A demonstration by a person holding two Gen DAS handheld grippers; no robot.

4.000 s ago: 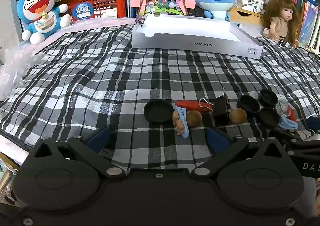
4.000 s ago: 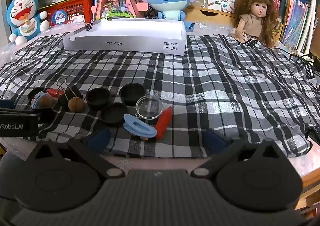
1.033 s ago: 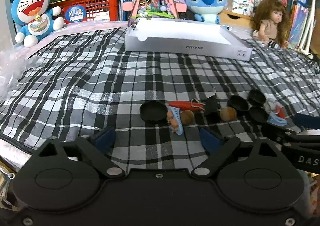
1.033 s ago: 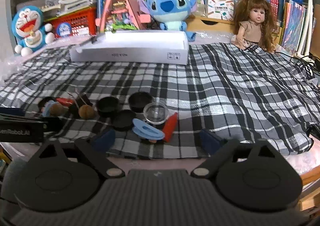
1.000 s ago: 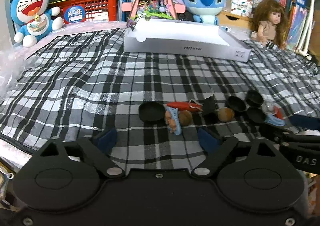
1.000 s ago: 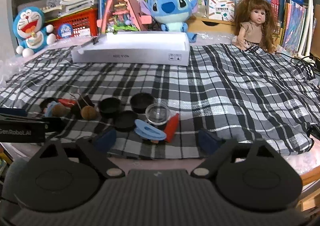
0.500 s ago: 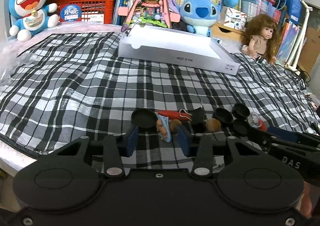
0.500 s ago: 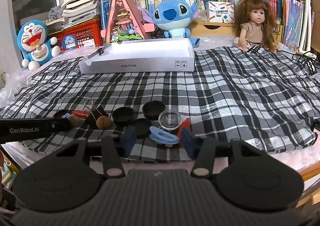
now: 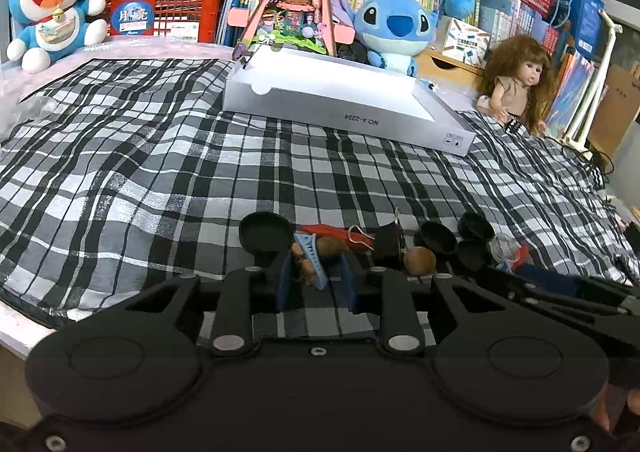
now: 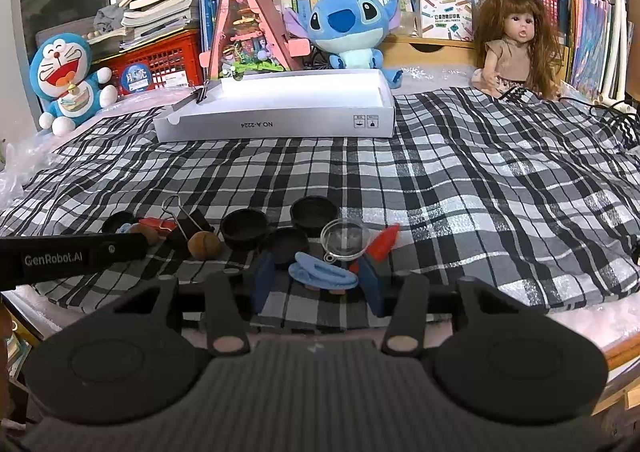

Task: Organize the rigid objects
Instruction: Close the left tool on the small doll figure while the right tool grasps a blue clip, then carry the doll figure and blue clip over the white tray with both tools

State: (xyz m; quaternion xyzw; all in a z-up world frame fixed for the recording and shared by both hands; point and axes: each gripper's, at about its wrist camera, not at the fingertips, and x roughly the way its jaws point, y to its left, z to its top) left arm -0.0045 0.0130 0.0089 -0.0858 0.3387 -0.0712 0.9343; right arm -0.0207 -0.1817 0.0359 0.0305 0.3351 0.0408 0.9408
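A row of small items lies on the plaid cloth near its front edge. My left gripper (image 9: 316, 284) straddles a blue hair clip with a small brown bear (image 9: 314, 266). Its jaws are closing, with a slim gap still beside the clip. A walnut (image 9: 330, 246) and a black cap (image 9: 266, 232) lie just beyond. My right gripper (image 10: 318, 282) has a flat blue hair clip (image 10: 320, 274) endwise between its pads, the jaws still closing a little on it. A clear round lid (image 10: 344, 238) and a red piece (image 10: 382, 242) lie behind that clip.
An open white box (image 10: 276, 124) stands at the back middle of the cloth. Black caps (image 10: 244, 228), a second walnut (image 10: 205, 245) and a black binder clip (image 10: 188, 228) lie between the two grippers. Plush toys, a doll (image 10: 510, 48) and books line the back.
Both pairs of jaws have come in from wide apart to stand close round the two hair clips. The left gripper has edged in over its clip; the right has held its place.
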